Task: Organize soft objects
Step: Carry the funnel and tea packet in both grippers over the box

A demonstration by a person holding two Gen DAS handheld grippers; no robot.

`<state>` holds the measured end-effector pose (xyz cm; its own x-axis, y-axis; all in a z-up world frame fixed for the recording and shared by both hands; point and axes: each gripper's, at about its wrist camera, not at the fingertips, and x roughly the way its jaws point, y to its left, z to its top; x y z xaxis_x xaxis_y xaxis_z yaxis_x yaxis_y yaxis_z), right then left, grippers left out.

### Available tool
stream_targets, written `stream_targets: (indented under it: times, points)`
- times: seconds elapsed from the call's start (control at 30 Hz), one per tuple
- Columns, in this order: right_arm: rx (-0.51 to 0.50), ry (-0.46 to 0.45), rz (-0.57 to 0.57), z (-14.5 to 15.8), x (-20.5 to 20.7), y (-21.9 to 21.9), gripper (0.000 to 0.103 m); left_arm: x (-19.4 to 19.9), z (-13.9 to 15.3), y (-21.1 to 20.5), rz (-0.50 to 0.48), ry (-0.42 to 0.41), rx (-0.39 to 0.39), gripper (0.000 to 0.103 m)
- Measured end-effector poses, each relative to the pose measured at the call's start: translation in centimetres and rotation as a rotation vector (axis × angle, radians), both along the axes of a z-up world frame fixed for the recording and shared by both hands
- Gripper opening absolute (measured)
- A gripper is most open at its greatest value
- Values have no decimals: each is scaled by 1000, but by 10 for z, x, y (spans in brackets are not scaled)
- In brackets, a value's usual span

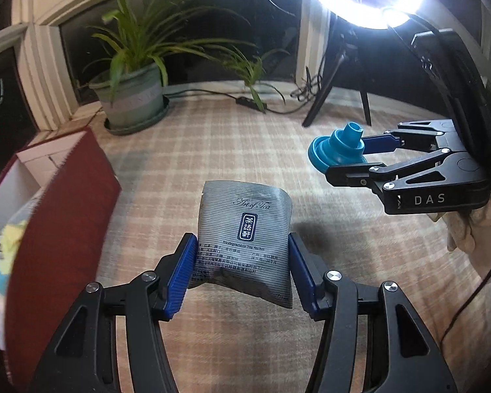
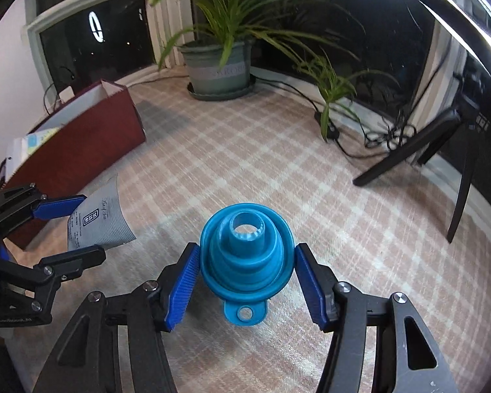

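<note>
tongs both grip: left gripper [image 1: 242, 267] pinches the tea bag [image 1: 245, 232], right gripper [image 2: 245, 278] squeezes the funnel [image 2: 245, 255], both above the cloth [image 1: 212, 150]. i carry them gently to the box [image 1: 59, 216].

Grey striped tea sachet [image 1: 245, 232], blue funnel [image 2: 245, 255], pink-and-white plaid tablecloth [image 2: 262, 163].

Left wrist view looking forward and down along its own left claw [image 1: 242, 270], close over the plaid table [image 1: 245, 150], right wrist view likewise, each catching the other claw, both sharing the potted plant [image 2: 217, 65].
</note>
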<state>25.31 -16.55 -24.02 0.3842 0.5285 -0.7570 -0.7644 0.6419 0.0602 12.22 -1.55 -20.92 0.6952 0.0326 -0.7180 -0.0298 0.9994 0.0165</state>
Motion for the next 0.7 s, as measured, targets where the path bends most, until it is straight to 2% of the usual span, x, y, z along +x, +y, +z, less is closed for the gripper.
stream_targets:
  times: [0.37,0.7]
  points:
    - [72,-29,95,51,-7,40,55,-39,55,40,106,-76,6,55]
    - [129,-55,252,92,-25,121,55,-70,84,109,281,-72,38,55]
